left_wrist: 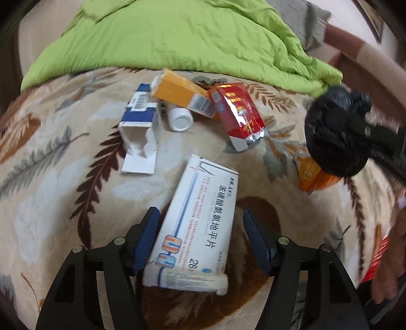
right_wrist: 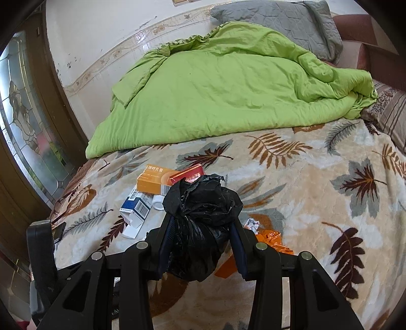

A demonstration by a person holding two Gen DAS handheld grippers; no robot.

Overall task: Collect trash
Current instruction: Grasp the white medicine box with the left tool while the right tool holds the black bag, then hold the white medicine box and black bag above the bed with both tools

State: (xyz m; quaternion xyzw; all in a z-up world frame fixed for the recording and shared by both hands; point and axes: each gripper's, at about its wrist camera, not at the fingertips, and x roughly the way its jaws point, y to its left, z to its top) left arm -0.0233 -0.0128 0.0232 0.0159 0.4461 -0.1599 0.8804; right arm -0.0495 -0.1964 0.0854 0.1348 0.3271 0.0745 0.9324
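Trash lies on a leaf-patterned blanket (left_wrist: 63, 182) on a bed. In the left wrist view a white medicine box (left_wrist: 200, 223) lies between the fingers of my left gripper (left_wrist: 200, 218), which is open around it; the left pad is at the box's edge, the right pad apart from it. Beyond lie a torn blue-and-white box (left_wrist: 142, 127), a white bottle (left_wrist: 180, 118), an orange box (left_wrist: 181, 91), a red box (left_wrist: 238, 114) and an orange wrapper (left_wrist: 313, 175). My right gripper (right_wrist: 201, 223) is shut on a black plastic bag (right_wrist: 200, 215), also seen in the left wrist view (left_wrist: 335, 132).
A green quilt (right_wrist: 215, 86) covers the far half of the bed, with a grey pillow (right_wrist: 284, 22) behind it. A crumpled white paper (right_wrist: 252, 224) and orange wrapper (right_wrist: 269, 238) lie right of the bag. A glass-panelled door (right_wrist: 25, 121) stands at left.
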